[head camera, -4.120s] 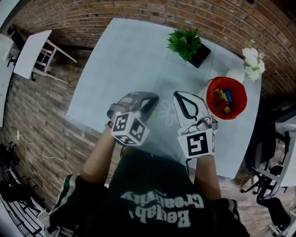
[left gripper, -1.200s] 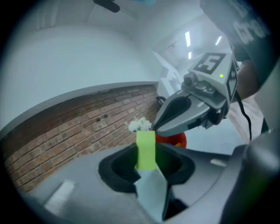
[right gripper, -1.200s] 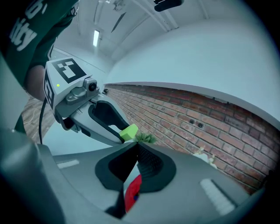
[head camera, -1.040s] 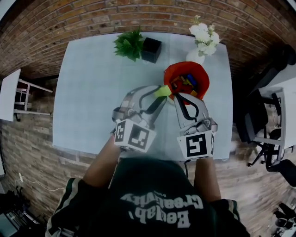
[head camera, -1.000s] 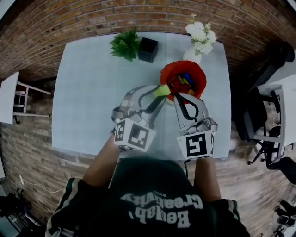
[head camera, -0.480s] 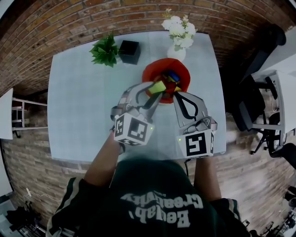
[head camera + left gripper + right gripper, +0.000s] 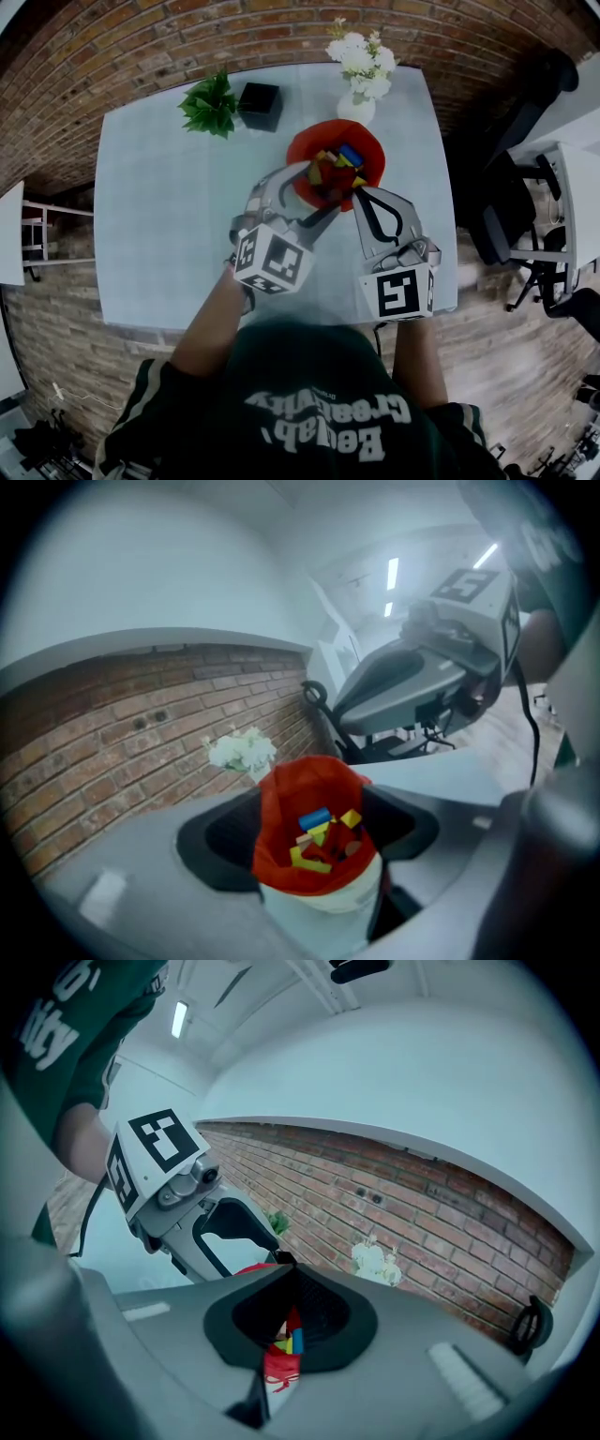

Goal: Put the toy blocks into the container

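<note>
I am looking down at a pale blue table [image 7: 159,216] with brick all round it. At the far side a green plant [image 7: 208,105] is sitting beside a black box [image 7: 260,103]. White flowers [image 7: 361,58] are standing further to the right. A black chair [image 7: 502,220] is standing off the table's right edge.

The red container [image 7: 300,152] is sitting just in front of the flowers. The toy blocks [image 7: 333,169] are lying inside it, red, yellow, green and blue.

I am holding the left gripper [image 7: 317,192] out over the near rim of the container. Its jaws are standing wide apart with nothing in them, and the container is showing between them. The right gripper [image 7: 359,197] is hovering just to the right, close by the container's near edge. Its jaws are pressing together on nothing.
</note>
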Demonstrator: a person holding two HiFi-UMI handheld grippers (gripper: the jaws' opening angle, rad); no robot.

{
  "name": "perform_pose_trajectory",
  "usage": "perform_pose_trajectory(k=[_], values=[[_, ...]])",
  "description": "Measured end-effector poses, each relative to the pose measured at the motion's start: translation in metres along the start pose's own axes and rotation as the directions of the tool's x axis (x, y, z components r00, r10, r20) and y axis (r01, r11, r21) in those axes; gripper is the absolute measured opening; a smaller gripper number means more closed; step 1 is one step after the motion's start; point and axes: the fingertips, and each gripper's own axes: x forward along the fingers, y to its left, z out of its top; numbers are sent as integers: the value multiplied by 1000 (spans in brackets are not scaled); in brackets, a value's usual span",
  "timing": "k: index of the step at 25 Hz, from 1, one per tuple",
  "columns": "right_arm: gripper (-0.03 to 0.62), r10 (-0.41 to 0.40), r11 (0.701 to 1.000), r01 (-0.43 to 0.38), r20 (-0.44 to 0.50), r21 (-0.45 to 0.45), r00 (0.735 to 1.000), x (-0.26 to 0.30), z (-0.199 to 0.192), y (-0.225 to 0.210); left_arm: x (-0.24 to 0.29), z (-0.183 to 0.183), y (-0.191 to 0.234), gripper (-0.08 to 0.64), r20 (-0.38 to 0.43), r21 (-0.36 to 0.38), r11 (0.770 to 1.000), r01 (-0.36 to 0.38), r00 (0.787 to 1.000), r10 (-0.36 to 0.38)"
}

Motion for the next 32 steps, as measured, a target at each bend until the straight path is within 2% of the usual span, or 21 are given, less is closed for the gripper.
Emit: perform_pose_trajectory(k=[2, 4, 5, 6, 12, 18, 32], values=[[6, 4, 1000, -4, 1, -4, 1000, 1, 1, 1, -1, -1, -1, 331, -3, 1, 1000, 9, 1000, -9], [6, 3, 1000, -3, 7, -3, 1000, 2, 3, 2, -4, -2, 1, 294, -12, 7, 1000, 7, 1000, -7], [6, 3, 1000, -3, 9, -4, 1000, 2, 4, 2, -7, -1, 3, 184, -13, 11, 1000, -6, 1000, 6], [6, 4, 1000, -4, 10, -6, 1000, 2, 5, 2, -10, -1, 5, 4, -11, 14, 1000, -22, 1000, 22], [6, 16, 1000, -15, 18, -22, 1000, 5, 13, 7, -27, 13, 14, 3, 28, 37, 997, -74, 997, 73], [6, 31, 999, -28, 63, -47, 998, 12, 33, 19, -59, 27, 31, 3, 68, 17, 990, -142, 988, 140], [6, 158, 985, -141, 187, -102, 970, 44, 101, 82, -151, 9, 70, 3, 47, -21, 951, -308, 950, 309]])
